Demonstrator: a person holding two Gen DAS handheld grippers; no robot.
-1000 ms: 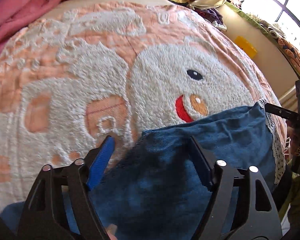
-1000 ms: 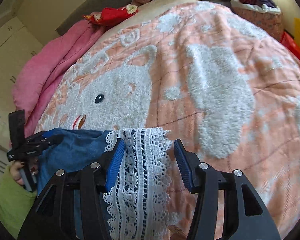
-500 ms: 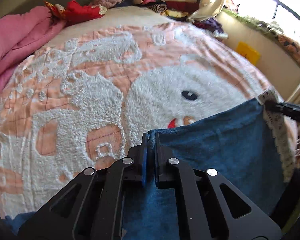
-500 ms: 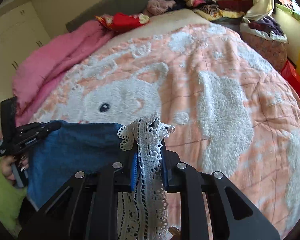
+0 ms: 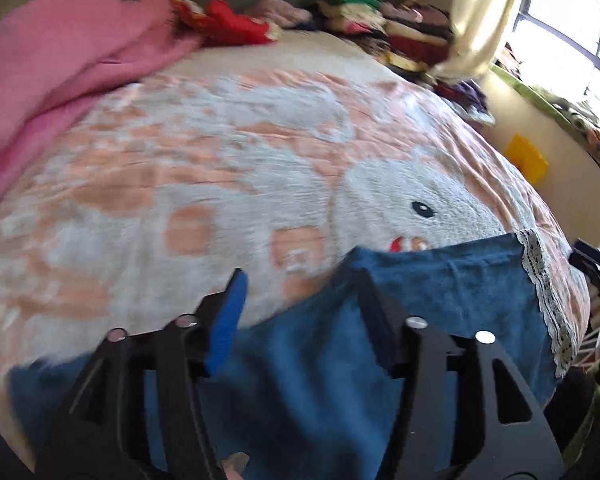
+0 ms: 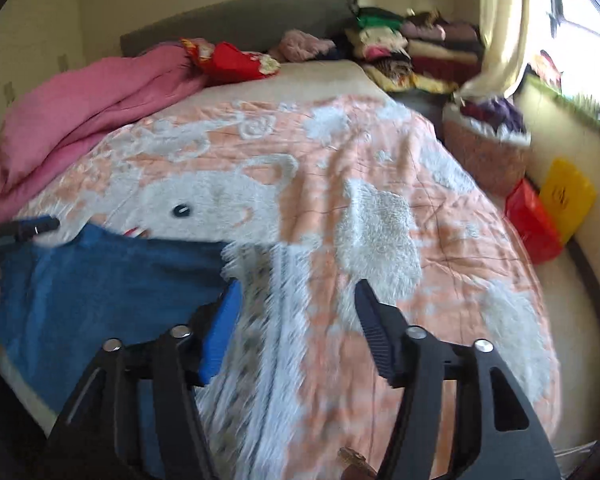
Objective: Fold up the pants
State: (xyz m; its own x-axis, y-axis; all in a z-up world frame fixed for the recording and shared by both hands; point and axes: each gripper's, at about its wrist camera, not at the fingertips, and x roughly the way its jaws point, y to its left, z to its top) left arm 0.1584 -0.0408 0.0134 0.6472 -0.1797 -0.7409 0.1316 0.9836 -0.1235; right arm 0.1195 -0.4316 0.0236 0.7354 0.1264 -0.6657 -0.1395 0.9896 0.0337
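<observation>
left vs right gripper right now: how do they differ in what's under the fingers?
The left gripper hangs over the plain blue edge of the pants, at their left corner; the right gripper hangs over the white lace trim, with the peach blanket beside it. Shared: on both the jaws stand wide apart, gripping nothing, with the cloth lying on the blanket.

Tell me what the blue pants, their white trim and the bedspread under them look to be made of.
Pants: a soft matte blue cloth, perhaps light denim or brushed cotton; it drapes in limp folds. Trim: openwork lace, likely cotton, with holes and a scalloped edge. Bedspread: quilted peach cloth with raised, fuzzy white patches like chenille or terry. Motion blur leaves the weaves uncertain.
</observation>
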